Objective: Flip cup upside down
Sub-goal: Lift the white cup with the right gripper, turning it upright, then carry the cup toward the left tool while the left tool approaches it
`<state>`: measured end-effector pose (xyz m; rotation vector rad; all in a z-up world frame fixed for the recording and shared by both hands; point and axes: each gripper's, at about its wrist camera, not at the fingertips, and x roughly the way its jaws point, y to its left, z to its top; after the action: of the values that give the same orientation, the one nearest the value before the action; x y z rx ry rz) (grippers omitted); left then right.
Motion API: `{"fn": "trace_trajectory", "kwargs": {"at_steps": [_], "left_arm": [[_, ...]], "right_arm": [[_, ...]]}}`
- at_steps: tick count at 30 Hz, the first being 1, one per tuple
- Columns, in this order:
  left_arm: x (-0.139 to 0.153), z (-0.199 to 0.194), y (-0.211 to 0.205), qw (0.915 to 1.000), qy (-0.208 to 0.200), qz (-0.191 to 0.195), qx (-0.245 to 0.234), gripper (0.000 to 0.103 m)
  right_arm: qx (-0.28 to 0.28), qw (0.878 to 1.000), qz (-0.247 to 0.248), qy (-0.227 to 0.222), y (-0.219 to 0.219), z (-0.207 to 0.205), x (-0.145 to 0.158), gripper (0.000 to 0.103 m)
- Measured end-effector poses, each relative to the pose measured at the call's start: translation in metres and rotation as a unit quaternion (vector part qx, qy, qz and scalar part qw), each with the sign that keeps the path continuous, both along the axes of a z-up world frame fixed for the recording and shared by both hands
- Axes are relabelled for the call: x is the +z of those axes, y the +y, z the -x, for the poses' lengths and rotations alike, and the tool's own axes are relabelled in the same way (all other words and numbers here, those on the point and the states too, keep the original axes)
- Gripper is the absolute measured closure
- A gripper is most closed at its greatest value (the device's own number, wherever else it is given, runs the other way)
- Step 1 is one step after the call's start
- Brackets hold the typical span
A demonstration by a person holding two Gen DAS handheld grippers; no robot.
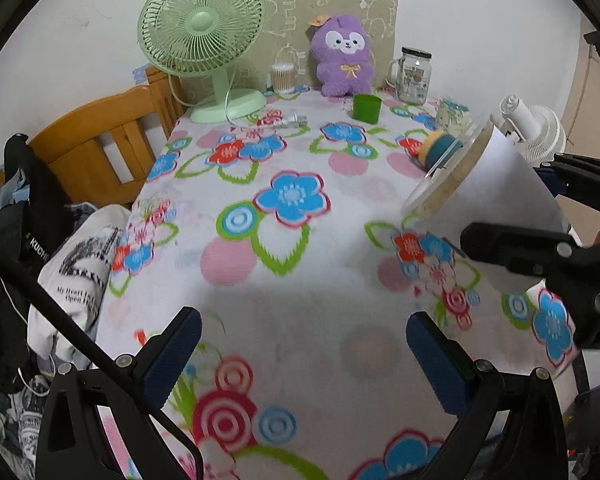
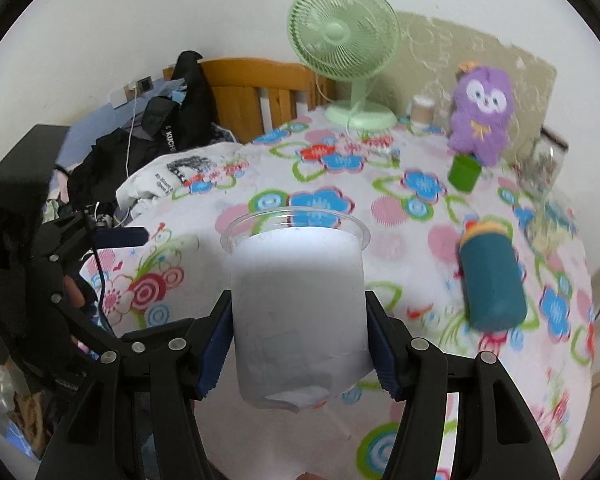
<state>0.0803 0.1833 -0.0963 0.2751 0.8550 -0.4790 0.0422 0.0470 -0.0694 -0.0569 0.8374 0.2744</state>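
Observation:
The cup (image 2: 298, 312) is clear plastic with a white paper sleeve. My right gripper (image 2: 300, 344) is shut on its body and holds it above the flowered tablecloth (image 2: 412, 248), rim pointing away from the camera. In the left wrist view the cup (image 1: 496, 184) hangs tilted at the right, rim toward the upper left, between the right gripper's black fingers (image 1: 512, 244). My left gripper (image 1: 300, 356) is open and empty, low over the table's near part.
A green fan (image 1: 204, 36), a purple plush toy (image 1: 342, 56), a glass jar (image 1: 414, 76), a small green cup (image 1: 366, 108) and a teal cylinder (image 2: 490, 276) stand or lie on the table. A wooden chair with clothes (image 1: 100, 148) is at the left.

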Motion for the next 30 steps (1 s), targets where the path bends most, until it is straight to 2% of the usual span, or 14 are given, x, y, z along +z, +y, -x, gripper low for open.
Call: {"fn": "trace_trajectory", "kwargs": {"at_steps": [8, 12, 17, 20, 22, 25, 30], "left_arm": [[-0.027, 0.027, 0.002, 0.9996, 0.012, -0.018, 0.018, 0.000], [-0.039, 0.030, 0.004, 0.9990, 0.037, -0.008, 0.023, 0.000], [-0.042, 0.033, 0.002, 0.9989, 0.034, -0.010, 0.031, 0.000], [-0.042, 0.032, 0.001, 0.9988, 0.033, -0.012, 0.033, 0.000], [-0.042, 0.032, 0.001, 0.9988, 0.033, -0.011, 0.033, 0.000], [-0.042, 0.032, 0.001, 0.9988, 0.034, -0.012, 0.033, 0.000], [-0.040, 0.034, 0.000, 0.9990, 0.030, -0.011, 0.033, 0.000]], "right_arm": [[-0.041, 0.999, -0.003, 0.023, -0.012, 0.006, -0.039, 0.039], [-0.051, 0.998, -0.006, 0.021, -0.017, 0.007, -0.045, 0.039], [-0.062, 0.997, -0.007, 0.038, -0.021, 0.005, -0.056, 0.037], [-0.062, 0.997, -0.003, 0.045, -0.021, 0.006, -0.059, 0.034], [-0.060, 0.997, -0.007, 0.052, -0.022, 0.006, -0.060, 0.025], [-0.060, 0.997, -0.007, 0.049, -0.022, 0.008, -0.058, 0.019], [-0.064, 0.997, 0.000, 0.041, -0.024, 0.014, -0.048, 0.017]]}}
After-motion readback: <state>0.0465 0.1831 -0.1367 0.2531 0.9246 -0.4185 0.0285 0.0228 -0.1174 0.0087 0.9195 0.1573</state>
